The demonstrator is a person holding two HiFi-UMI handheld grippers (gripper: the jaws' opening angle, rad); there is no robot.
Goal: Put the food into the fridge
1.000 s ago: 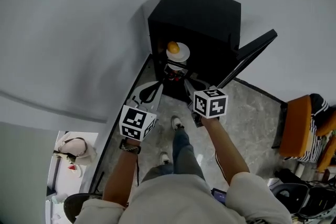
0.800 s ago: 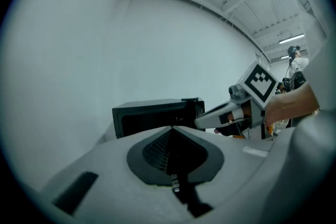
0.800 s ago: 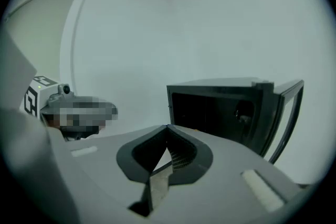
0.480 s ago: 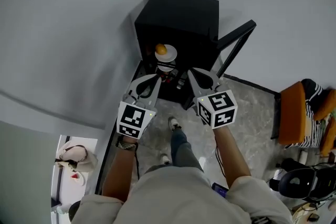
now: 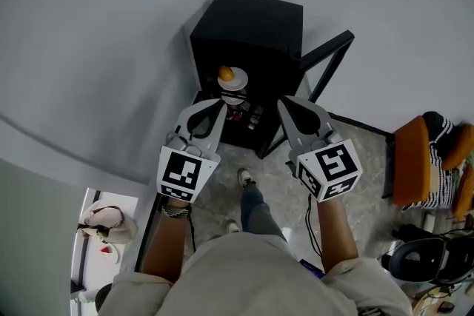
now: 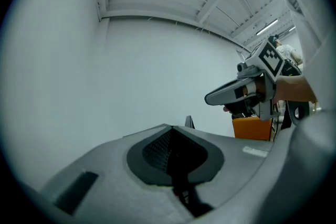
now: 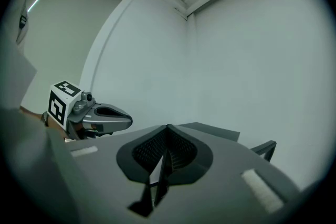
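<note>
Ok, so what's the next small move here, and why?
Probably swing the right gripper to the open black fridge door and push it shut: the orange fruit on its white plate already sits inside the small black fridge, and its jaws are shut and empty.
</note>
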